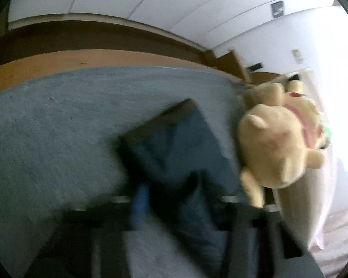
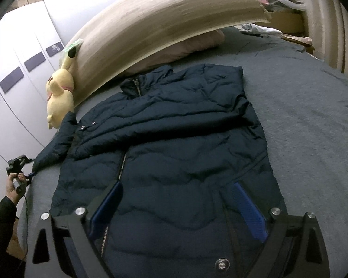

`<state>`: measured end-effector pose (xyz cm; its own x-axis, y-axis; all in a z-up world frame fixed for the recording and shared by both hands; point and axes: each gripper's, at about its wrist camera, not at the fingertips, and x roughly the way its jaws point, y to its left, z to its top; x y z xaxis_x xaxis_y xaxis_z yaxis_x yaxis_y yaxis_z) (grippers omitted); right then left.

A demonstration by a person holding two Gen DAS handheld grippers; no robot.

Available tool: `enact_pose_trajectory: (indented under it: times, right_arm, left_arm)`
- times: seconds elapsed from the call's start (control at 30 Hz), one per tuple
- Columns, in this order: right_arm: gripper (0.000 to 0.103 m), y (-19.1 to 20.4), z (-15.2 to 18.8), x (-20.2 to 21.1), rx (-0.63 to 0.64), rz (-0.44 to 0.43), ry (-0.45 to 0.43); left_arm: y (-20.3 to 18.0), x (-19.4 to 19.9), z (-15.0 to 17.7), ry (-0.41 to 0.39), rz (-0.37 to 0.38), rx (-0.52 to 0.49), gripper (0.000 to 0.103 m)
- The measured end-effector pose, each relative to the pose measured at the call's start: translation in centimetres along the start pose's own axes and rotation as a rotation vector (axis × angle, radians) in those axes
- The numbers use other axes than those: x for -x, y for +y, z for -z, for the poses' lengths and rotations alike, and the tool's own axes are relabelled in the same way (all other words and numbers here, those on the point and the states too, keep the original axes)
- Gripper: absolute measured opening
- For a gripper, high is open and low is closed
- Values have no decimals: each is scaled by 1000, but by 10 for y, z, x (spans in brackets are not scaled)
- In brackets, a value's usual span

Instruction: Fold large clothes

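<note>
A dark navy quilted jacket (image 2: 169, 153) lies flat, front up, on the grey bed (image 2: 313, 120), collar toward the wooden headboard (image 2: 164, 25), one sleeve folded across its chest, the other reaching the bed's edge.

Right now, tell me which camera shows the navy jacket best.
The right wrist view: the navy jacket lies spread across the grey bed, with collar, zipper and one sleeve folded across the chest all visible. The left wrist view is blurred and shows only a dark sleeve end in front of the left claw.
</note>
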<state>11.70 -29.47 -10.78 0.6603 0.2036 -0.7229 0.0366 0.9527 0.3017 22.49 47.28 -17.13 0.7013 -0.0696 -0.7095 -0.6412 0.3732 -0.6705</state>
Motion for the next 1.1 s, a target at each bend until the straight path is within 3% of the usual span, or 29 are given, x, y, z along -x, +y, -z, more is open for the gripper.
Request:
enact_pose_trajectory:
  times: [0.1, 0.23, 0.43, 0.53, 0.77, 0.9, 1.1]
  right_arm:
    - [97, -1, 0, 0, -2, 3, -4]
    - [97, -5, 0, 2, -14, 0, -22]
    - [97, -15, 0, 8, -45, -21, -46]
    - [97, -20, 0, 14, -60, -36, -64]
    - [97, -39, 2, 32, -123, -54, -110]
    - [97, -48, 3, 39, -149, -67, -124]
    - [97, -65, 6, 47, -184, -72, -140]
  left_arm:
    - [-5, 4, 2, -19, -27, -48, 9]
    - [-62, 48, 23, -177, -80, -290, 7]
    - [-171, 127, 81, -355, 82, -603, 7]
    - [-214, 160, 121, -383, 181, -716, 7]
    - [-286, 173, 231, -308, 351, -913, 6]
    - [-308, 157, 291, -216, 390, -983, 6]
    - [-321, 117, 373, -99, 369, -1088, 6]
